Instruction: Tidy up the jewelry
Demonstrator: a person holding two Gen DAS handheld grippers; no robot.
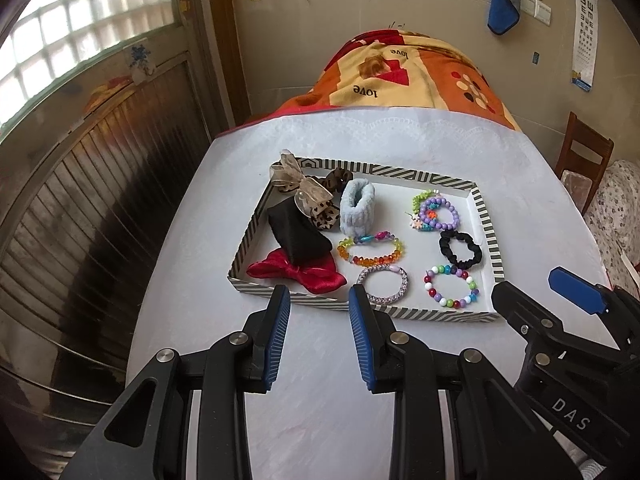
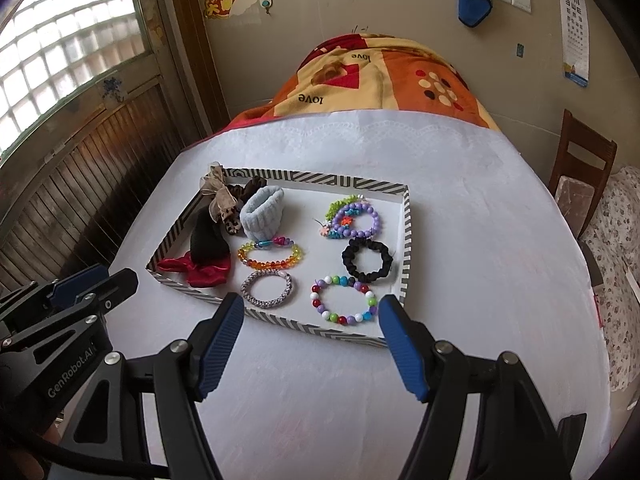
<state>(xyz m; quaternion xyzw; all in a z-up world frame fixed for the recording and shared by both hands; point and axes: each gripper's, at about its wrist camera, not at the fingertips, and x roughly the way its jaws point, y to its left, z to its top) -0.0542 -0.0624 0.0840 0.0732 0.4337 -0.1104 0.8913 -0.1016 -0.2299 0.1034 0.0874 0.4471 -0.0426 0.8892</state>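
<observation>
- Left tongs (image 1: 316,300) and right tongs (image 2: 310,312) are hovering released, empty, above the white-clothed bench (image 2: 320,380).
- Striped cardboard tray (image 1: 486,216) is keeping bracelets right, fabric ties left (seemingly sorted).

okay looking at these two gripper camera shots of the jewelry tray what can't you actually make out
- Leopard scrunchie: left wrist view, mostly behind the ribbon bow.
- Black cloth: right wrist view, shape unclear, lying over the red bow.
- Eye chart: right wrist view, cut by the edge.
</observation>
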